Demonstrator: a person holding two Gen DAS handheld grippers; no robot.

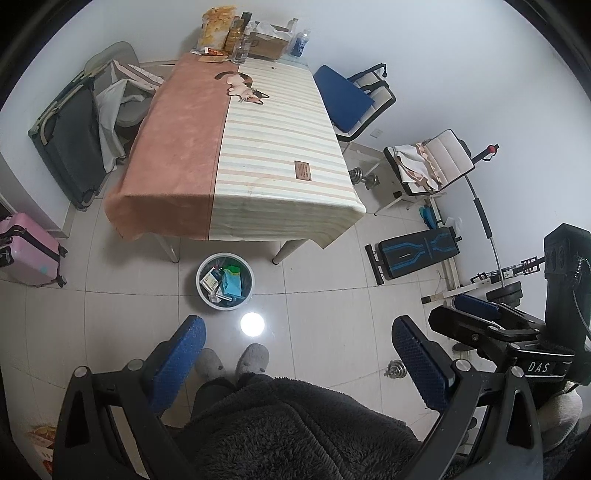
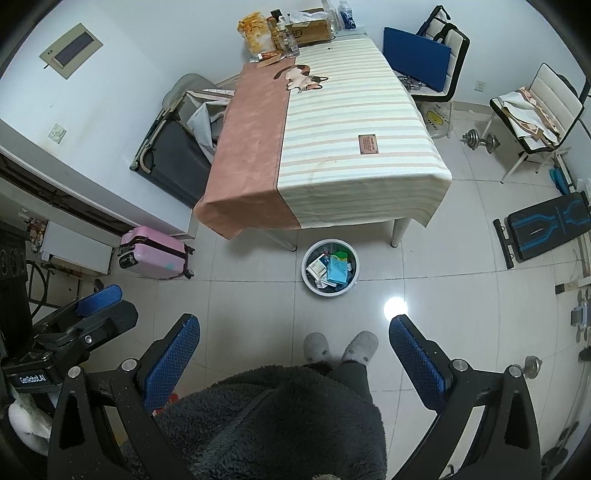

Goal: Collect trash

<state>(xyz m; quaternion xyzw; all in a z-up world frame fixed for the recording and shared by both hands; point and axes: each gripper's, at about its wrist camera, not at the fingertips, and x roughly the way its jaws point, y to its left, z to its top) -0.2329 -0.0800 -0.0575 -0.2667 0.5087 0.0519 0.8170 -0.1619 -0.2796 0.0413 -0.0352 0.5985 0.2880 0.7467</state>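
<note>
Left gripper [image 1: 297, 363]: you hold it high, pointing down, jaws wide apart, nothing between them.
Right gripper [image 2: 293, 360]: same pose, jaws wide apart, nothing held.
Your feet [image 1: 236, 360]: together, in grey slippers.

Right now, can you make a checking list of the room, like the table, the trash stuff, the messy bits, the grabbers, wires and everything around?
Surface: table under a pink and striped cloth, middle bare; white tile floor.
Job's things: round bin on the floor by the table's near end, with boxes and wrappers inside. No loose trash seen on the floor.
Clutter: snack bags, bottles and a cardboard box crowd the table's far end.
Grippers: left gripper and right gripper both open, empty, held above the person's slippers.
Cables: a coiled cable on the right gripper's body in the left wrist view.
Surroundings: pink suitcase, chairs, dumbbell, exercise bench.
</note>
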